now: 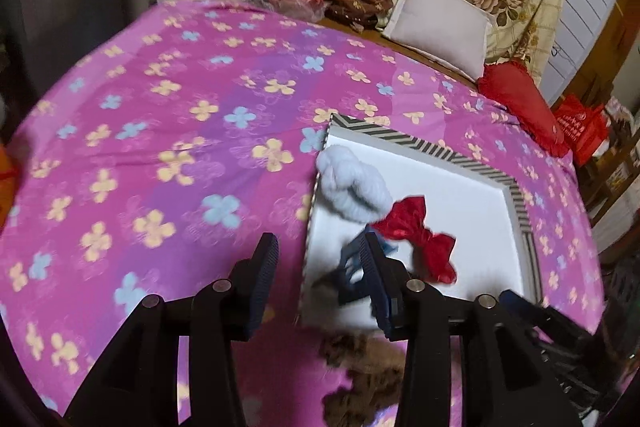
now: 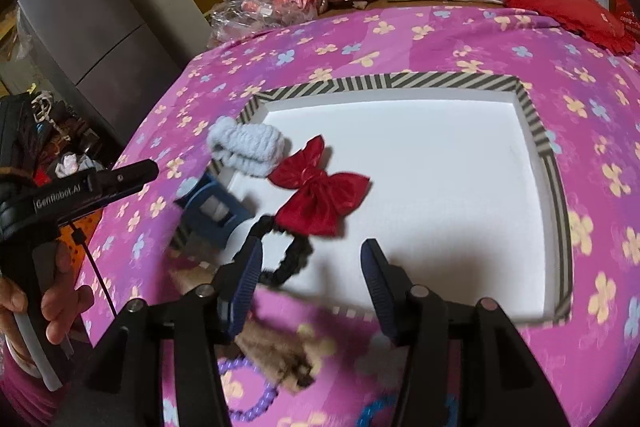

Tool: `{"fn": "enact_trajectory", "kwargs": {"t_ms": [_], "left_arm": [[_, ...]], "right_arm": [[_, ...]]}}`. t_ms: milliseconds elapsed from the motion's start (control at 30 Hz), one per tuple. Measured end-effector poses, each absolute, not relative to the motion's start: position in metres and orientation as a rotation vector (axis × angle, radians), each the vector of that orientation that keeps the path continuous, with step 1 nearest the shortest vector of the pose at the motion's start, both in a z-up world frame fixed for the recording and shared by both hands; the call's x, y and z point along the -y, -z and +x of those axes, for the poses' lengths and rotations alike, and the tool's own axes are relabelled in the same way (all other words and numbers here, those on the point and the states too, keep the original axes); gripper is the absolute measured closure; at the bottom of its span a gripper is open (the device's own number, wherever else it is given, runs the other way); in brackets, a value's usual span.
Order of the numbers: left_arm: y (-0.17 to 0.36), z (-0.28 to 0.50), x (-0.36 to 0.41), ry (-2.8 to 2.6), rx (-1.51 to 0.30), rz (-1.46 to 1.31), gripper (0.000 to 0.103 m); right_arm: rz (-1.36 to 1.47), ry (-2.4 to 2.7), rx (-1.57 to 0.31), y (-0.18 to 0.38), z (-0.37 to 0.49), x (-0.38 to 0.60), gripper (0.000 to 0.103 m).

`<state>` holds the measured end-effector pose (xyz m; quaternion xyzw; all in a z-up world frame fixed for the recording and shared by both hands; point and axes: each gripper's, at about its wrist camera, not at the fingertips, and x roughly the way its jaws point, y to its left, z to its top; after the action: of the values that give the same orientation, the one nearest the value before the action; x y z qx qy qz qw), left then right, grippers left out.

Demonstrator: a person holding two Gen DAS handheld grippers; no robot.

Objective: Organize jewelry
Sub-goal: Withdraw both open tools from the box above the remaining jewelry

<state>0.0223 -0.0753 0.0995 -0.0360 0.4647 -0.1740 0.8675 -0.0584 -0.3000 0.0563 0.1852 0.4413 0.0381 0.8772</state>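
Both the left gripper [image 1: 318, 257] and right gripper [image 2: 312, 259] stand spread and empty; grasp the soft, light red satin bow [image 2: 320, 187] at its knot.

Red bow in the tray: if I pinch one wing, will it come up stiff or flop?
The red bow looks like thin satin, so probably light and floppy. Its sheen hints it may slip. It likely won't roll, lying flat in the tray.

blurred: brown furry piece [image 2: 280, 351] | cut off: purple bead string [image 2: 256, 399]
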Motion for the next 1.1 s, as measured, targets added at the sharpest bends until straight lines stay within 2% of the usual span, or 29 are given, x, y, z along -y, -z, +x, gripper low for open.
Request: {"fn": "enact_trajectory", "kwargs": {"t_ms": [533,1100], "left_arm": [[-0.098,-0.081,0.066,0.299,-0.867,0.028,0.058],[-0.091,-0.125,0.08,0.312,-0.847,0.073,0.058]], "right_arm": [[0.318,-0.069,-0.852,-0.077,-0.142,0.274,0.042],[0.324,-0.06,-0.859,-0.069,-0.178,0.269,0.041]]}}
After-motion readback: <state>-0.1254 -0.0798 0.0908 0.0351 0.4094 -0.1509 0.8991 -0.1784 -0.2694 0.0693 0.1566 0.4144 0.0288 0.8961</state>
